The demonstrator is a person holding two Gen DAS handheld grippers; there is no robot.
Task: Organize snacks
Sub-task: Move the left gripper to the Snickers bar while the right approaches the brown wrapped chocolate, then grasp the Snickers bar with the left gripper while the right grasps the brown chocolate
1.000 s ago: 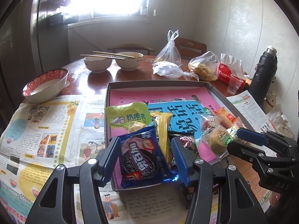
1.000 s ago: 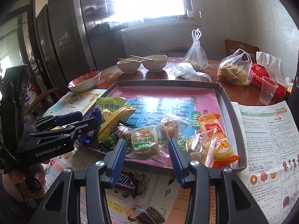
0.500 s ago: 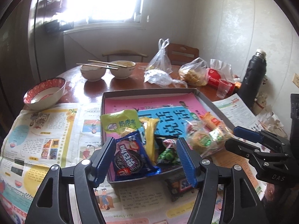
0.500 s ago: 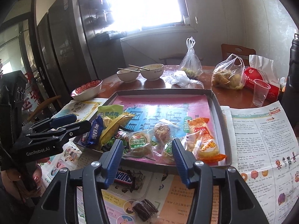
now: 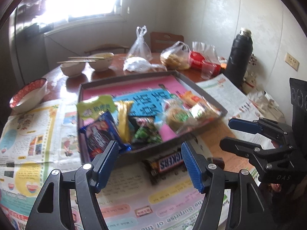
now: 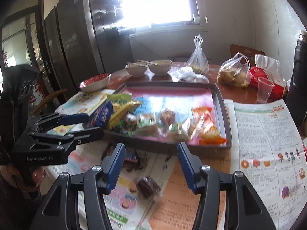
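A: Where do the claws stand, set against a second ago?

B: The left claw [image 5: 149, 151] has pulled back from the tray [image 5: 193, 82]. Then its fingers flanked the blue cookie packet [image 5: 100, 132] inside the tray; now they are spread wide over the newspaper [image 5: 122, 184], empty, with a Snickers bar [image 5: 168, 162] lying on the paper between the tips.

A: And the packet?

B: It lies in the tray's near left corner, touching the yellow wrapper [image 5: 123, 118] and the green pouch [image 5: 96, 108].

A: The right one?

B: The right claw [image 6: 150, 154] has also drawn back. Its jaws gape, holding nothing, above the paper in front of the tray's near wall. A dark wrapped snack [image 6: 148, 186] that was barely in view earlier now sits on the newspaper between and just below the fingers.

A: The rest of the snacks?

B: The round pastries [image 6: 147, 124] and orange packets [image 6: 208, 126] are still bunched along the tray's near edge. Both views are blurred.
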